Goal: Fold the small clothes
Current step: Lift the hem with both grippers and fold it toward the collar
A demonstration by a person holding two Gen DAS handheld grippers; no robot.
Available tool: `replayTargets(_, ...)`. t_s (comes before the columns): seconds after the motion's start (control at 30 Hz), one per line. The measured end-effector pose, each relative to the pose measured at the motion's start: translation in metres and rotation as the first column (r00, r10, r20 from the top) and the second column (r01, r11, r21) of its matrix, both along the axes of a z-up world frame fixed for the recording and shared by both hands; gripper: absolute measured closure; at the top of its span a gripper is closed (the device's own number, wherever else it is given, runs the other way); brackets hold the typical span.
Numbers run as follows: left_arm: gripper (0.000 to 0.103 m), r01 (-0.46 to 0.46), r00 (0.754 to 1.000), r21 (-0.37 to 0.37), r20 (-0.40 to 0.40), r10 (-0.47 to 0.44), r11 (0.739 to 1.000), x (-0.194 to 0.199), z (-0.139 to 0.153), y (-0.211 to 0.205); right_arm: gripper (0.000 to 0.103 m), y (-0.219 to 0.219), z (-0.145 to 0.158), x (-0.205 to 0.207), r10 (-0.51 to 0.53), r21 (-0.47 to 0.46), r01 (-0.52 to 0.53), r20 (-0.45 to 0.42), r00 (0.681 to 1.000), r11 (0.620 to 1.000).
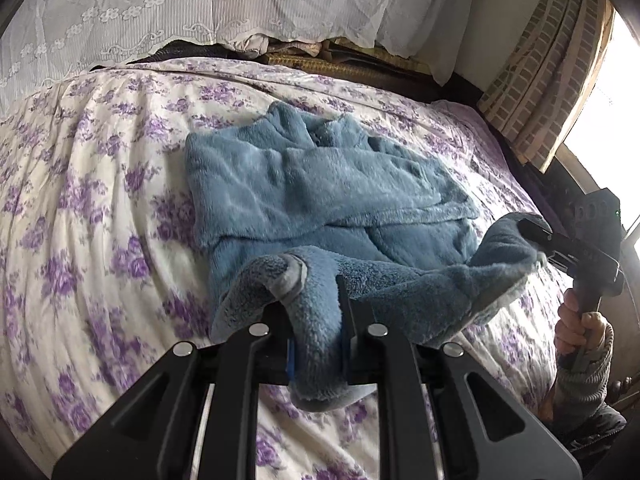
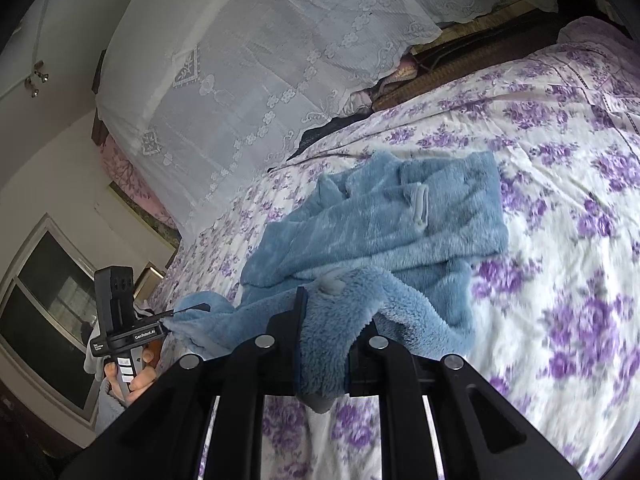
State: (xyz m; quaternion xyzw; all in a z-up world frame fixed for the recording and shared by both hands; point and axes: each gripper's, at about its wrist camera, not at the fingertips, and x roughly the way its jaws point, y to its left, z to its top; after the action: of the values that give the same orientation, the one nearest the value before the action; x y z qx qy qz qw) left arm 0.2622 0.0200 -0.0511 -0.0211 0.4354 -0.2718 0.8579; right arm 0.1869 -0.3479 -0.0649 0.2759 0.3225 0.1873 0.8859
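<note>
A fluffy blue garment (image 1: 320, 184) lies on the bed, its far part flat and its near hem lifted. My left gripper (image 1: 316, 320) is shut on the near hem's left corner, fleece bunched between its fingers. My right gripper (image 1: 528, 232) shows at the right of the left wrist view, shut on the hem's other corner. In the right wrist view the garment (image 2: 380, 224) spreads ahead, my right gripper (image 2: 324, 336) clamps fleece, and my left gripper (image 2: 192, 308) holds the far corner at the left. The hem hangs stretched between both grippers above the bedspread.
The bedspread (image 1: 80, 200) is white with purple flowers and covers the whole bed. A white lace cloth (image 1: 200, 8) drapes over things behind the bed. A patterned curtain (image 1: 548, 72) and bright window stand at the right. A dark window (image 2: 48, 300) is at the left.
</note>
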Motion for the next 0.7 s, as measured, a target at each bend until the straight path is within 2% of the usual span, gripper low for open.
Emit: replayTargets(0.7, 0.089, -0.020, 1.000, 0.021, 0.018, 0.020, 1.000, 0.065, 0.016, -0.014, 0.088, -0.006, 0.020, 0.076, 0.005, -0.051, -0.006, -0.014, 1.000, 0.999)
